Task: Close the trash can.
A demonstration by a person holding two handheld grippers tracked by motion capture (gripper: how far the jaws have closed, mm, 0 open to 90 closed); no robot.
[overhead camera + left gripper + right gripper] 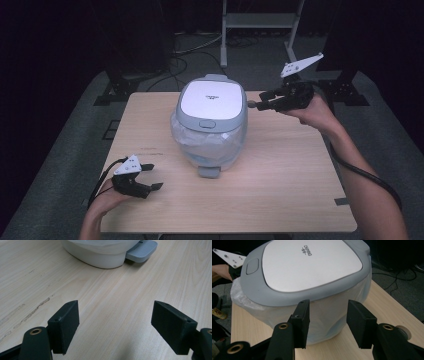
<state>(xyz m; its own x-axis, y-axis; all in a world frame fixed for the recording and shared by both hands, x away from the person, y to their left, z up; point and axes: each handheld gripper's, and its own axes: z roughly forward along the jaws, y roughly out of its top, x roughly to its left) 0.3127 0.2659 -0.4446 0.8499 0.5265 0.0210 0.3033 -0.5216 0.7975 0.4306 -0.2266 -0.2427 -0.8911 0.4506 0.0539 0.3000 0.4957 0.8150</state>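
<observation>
Bin (pixel 212 120) sits mid-table, slightly toward the far edge, lid (pixel 211 99) closed. From the high view we see a white plastic bag liner (pixel 210 142) bunched out under the grey lid rim, and a grey foot pedal (pixel 208 172) at the near side of the base.

Right gripper (pixel 257 103) is held at the bin's right side, level with the lid rim, tips just beside it; we can't tell from above whether they touch. Jaws are apart, nothing between them. The right gripper view looks along that gripper (pixel 328 322) at the bin wall: both jaws are parted with the liner-covered wall behind the gap. That view also gives us the lid's printed lettering and its push button (pixel 252 265), which are too small to read from above. Far behind the bin it catches the grey plate of the other gripper.

Left gripper (pixel 152 176) rests near the left front of the table (pixel 280 195), well apart from the bin, in the person's hand (pixel 102 202). Jaws wide open, empty. The left gripper view shows that gripper (pixel 115 325) with bare wood grain between the jaws, plus scuff marks on the tabletop and a close look at the ribbed pedal (pixel 141 250) and the bin's white base, detail the high view doesn't resolve.
</observation>
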